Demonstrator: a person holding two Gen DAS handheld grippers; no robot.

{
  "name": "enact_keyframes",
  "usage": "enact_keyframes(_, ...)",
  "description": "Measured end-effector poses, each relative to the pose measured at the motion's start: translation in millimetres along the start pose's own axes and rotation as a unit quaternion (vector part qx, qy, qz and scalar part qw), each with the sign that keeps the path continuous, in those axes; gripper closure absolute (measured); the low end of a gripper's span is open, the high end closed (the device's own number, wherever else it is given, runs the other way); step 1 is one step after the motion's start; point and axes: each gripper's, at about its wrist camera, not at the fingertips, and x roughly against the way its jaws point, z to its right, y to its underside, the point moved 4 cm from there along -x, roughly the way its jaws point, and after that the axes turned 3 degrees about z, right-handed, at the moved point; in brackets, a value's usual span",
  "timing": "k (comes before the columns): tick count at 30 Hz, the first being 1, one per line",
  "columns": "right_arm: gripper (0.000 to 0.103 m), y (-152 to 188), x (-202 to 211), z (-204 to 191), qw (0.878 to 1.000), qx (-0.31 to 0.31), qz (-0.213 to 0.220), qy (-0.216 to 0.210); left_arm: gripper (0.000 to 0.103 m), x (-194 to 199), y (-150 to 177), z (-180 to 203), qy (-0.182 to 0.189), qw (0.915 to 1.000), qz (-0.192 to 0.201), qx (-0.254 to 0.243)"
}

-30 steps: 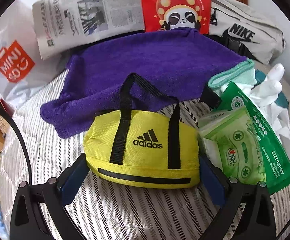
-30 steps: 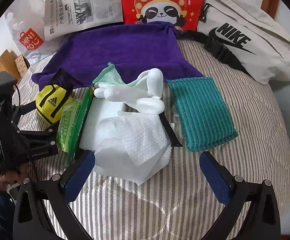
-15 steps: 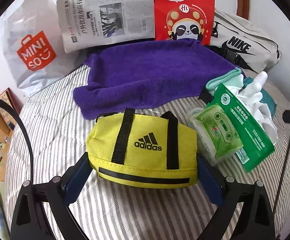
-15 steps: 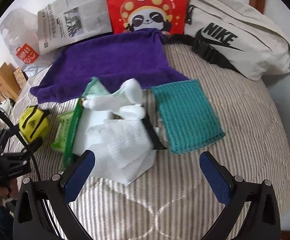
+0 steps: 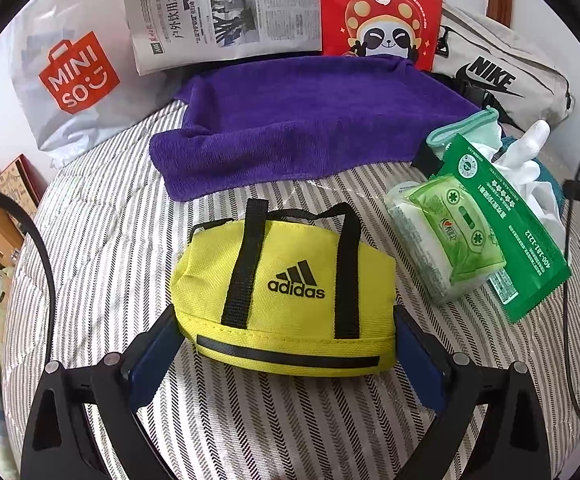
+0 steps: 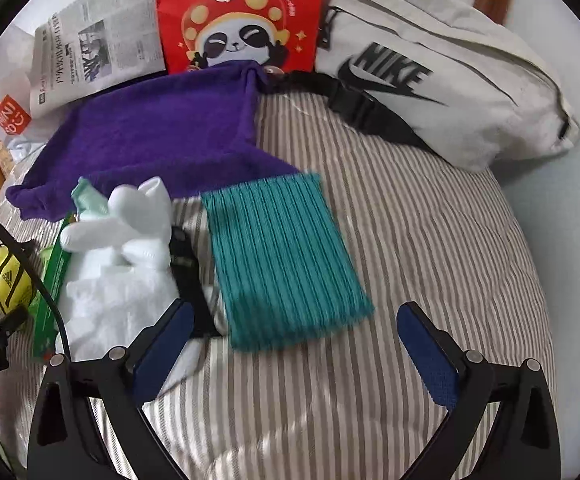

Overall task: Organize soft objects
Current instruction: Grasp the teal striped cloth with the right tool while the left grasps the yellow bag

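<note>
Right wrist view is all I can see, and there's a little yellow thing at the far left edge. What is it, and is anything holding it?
Observer: It's a small yellow bag with black handles. The left tool is shut on its two ends.
Operator: Is it touching that purple towel?
Observer: No. From the left wrist view, a band of striped bed cover shows between the bag and the purple towel.
Operator: And the green strip next to it?
Observer: That's a flat green sachet. A soft pack of wipes lies on top of it, which your view barely shows.
</note>
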Motion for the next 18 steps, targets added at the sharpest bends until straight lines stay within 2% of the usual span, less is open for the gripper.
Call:
enact_keyframes(4, 0.002, -12, -17, -6, 0.999, 0.028, 0.013, -0.017, 0.003, -1, 0, 2, 0.001, 1.0, 0.0, -0.005)
enact_keyframes(8, 0.002, -16, -39, -7, 0.998, 0.055, 0.002, -0.022, 0.002, -2, 1, 1, 0.008, 1.0, -0.001, -0.002)
enact_keyframes(13, 0.002, -14, -62, -3, 0.998, 0.044, -0.021, -0.042, 0.002, -5, 2, -2, 0.021, 0.9998, -0.004, 0.006)
enact_keyframes(15, 0.002, -14, -65, -3, 0.998, 0.038, -0.013, -0.052, 0.001, -7, 1, -3, 0.026, 0.9996, -0.006, 0.01)
enact_keyframes(16, 0.005, -15, -64, -4, 0.998, 0.044, -0.001, -0.052, 0.001, -9, 1, -3, 0.027, 0.9995, -0.008, 0.012)
enact_keyframes(17, 0.014, -14, -63, -4, 0.997, 0.047, 0.003, -0.055, 0.001, -10, 2, -2, 0.026, 0.9996, -0.008, 0.011)
enact_keyframes(18, 0.016, -15, -60, -5, 0.997, 0.047, 0.01, -0.061, 0.001, -10, 2, -1, 0.024, 0.9996, -0.008, 0.009)
